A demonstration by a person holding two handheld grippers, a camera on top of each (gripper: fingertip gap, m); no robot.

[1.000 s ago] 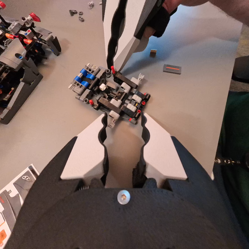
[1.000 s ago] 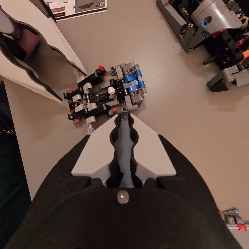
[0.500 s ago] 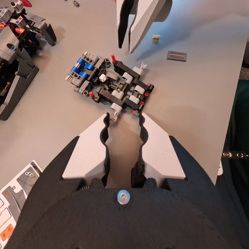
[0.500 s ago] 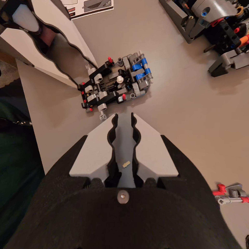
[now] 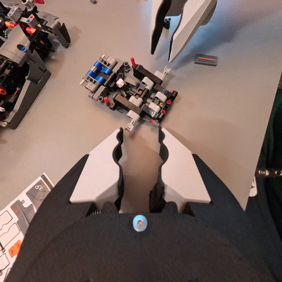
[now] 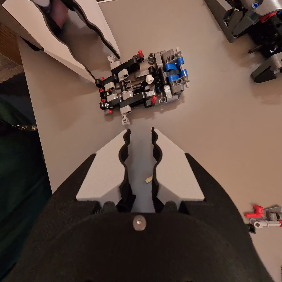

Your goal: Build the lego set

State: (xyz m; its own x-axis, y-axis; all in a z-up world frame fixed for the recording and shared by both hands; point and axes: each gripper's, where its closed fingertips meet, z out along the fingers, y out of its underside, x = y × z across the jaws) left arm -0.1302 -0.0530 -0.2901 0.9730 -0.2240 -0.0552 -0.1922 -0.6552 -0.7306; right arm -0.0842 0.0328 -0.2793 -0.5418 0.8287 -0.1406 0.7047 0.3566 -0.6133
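A small black, grey and blue lego subassembly (image 5: 129, 91) with red pins lies flat on the grey table (image 5: 213, 122); it also shows in the right wrist view (image 6: 141, 82). My left gripper (image 5: 140, 129) is open and empty, its tips just short of the subassembly's near edge, and it shows at the upper left of the right wrist view (image 6: 106, 69). My right gripper (image 6: 140, 129) is open and empty, a short way back from the subassembly's other side. In the left wrist view it (image 5: 161, 57) hangs above the table beyond the subassembly.
A large part-built lego model (image 5: 19, 61) stands on the far side (image 6: 259, 22). A dark tile with a red line (image 5: 206, 59), a tan pin (image 6: 148, 179), a red and grey piece (image 6: 265, 216) and a printed sheet (image 5: 15, 213) lie on the table. The table edge (image 5: 267, 122) is close. Some 11 cm of space lies between my two pairs of fingers. The large part-built lego model (image 5: 19, 61) is about 15 cm from both grippers' fingertips.
My right gripper was nearly shut at the subassembly's red pin; it has opened and pulled back from it. The left gripper stayed open and drew back slightly.
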